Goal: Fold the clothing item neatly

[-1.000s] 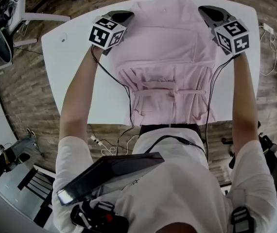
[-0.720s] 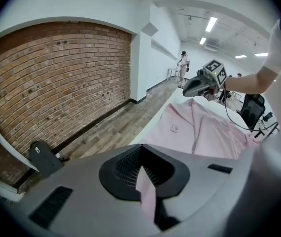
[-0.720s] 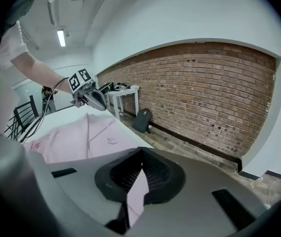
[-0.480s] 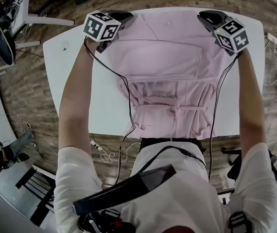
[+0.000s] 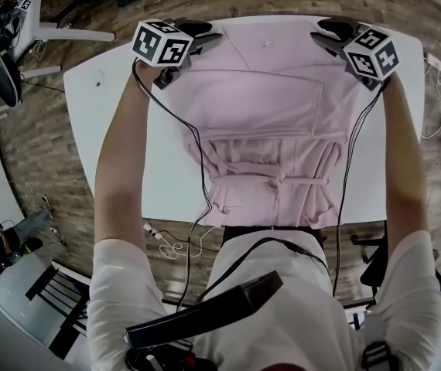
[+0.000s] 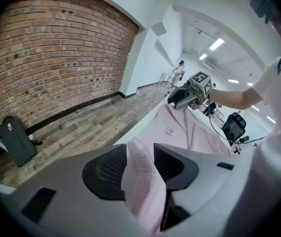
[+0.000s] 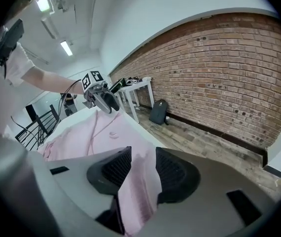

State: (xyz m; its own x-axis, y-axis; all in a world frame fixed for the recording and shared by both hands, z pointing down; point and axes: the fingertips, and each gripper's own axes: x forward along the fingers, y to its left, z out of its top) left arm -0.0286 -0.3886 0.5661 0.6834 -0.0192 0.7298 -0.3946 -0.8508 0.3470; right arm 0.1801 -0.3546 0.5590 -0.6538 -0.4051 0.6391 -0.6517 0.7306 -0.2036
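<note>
1. Bench (image 5: 112, 122): white with a smooth top. Cloth will probably slide on it easily, so drag gently.
2. Garment (image 5: 271, 110): pink, spread flat down the middle of the bench.
   - Its far edge is at both grippers and its near end is at the bench edge by your body.
   - The far half looks like a broad smooth panel; the near half is gathered and wrinkled.
   - Judge it light, thin and limp, with no stiffness, and not fragile.
   - It will sag between two hold points and crease wherever it bunches.
   - Take hold at the outer corners or side edges, both sides level with each other.
   - Pinch all the layers together, and don't grab mid-panel.
3. Left gripper (image 5: 205, 39): at the far left corner of the garment.
   - The jaws have just been opening and stand well apart.
   - A strip of pink cloth sits in the gap, loose rather than squeezed.
4. Right gripper (image 5: 319, 37): at the far right corner, and the same story.
   - The jaws have just been opening and are wide apart.
   - A fold of cloth lies between them, and it doesn't look clamped.
5. Tie (image 5: 278, 178): a thin belt knotted across the gathered part.
   - It is floppy and its loose ends could trail or snag.
   - Keep it inside the fold.
</note>
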